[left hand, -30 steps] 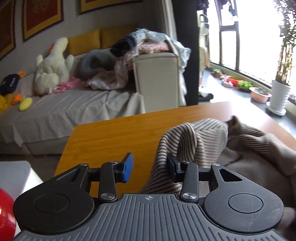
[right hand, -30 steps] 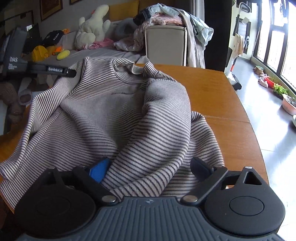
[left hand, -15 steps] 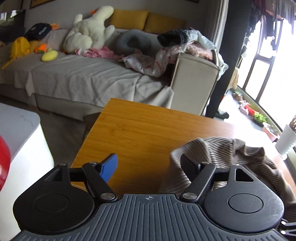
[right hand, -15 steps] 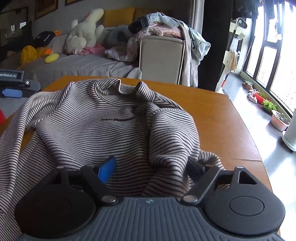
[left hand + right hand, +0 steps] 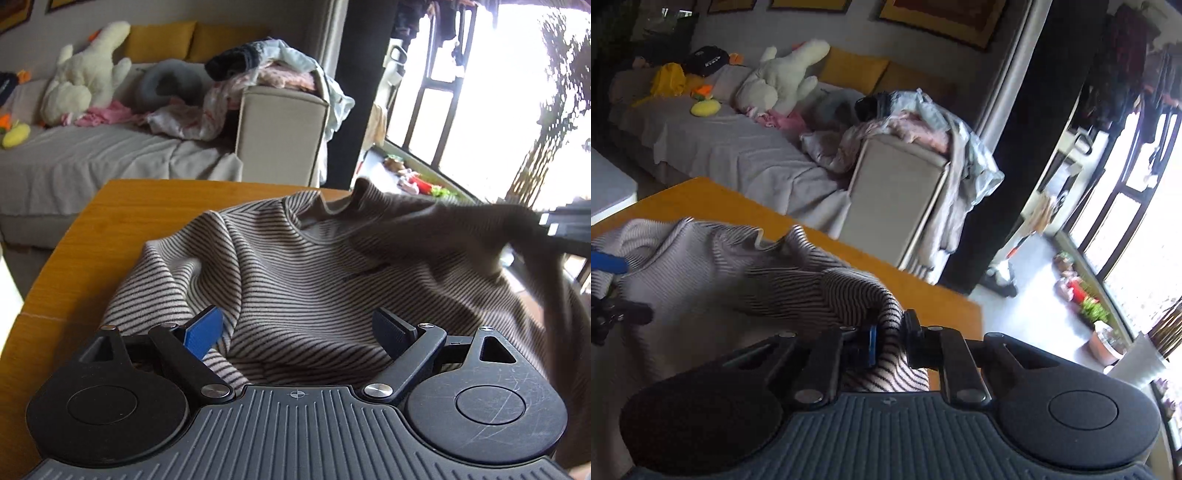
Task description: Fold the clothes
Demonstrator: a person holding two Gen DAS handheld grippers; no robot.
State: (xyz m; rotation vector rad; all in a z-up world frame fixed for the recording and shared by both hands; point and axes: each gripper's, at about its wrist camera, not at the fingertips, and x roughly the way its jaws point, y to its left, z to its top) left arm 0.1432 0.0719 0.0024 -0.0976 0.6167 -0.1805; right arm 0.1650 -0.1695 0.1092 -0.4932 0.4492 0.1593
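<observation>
On table: striped sweater, rumpled.
My right gripper pinches a sweater fold; left gripper wide open over it.

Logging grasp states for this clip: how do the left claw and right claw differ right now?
The left claw stands wide open with the striped sweater lying loose between its fingers; the right claw is shut on a bunched fold of it. The left view sits level, the right one tilted. Both work the same sweater over the wooden table.
</observation>
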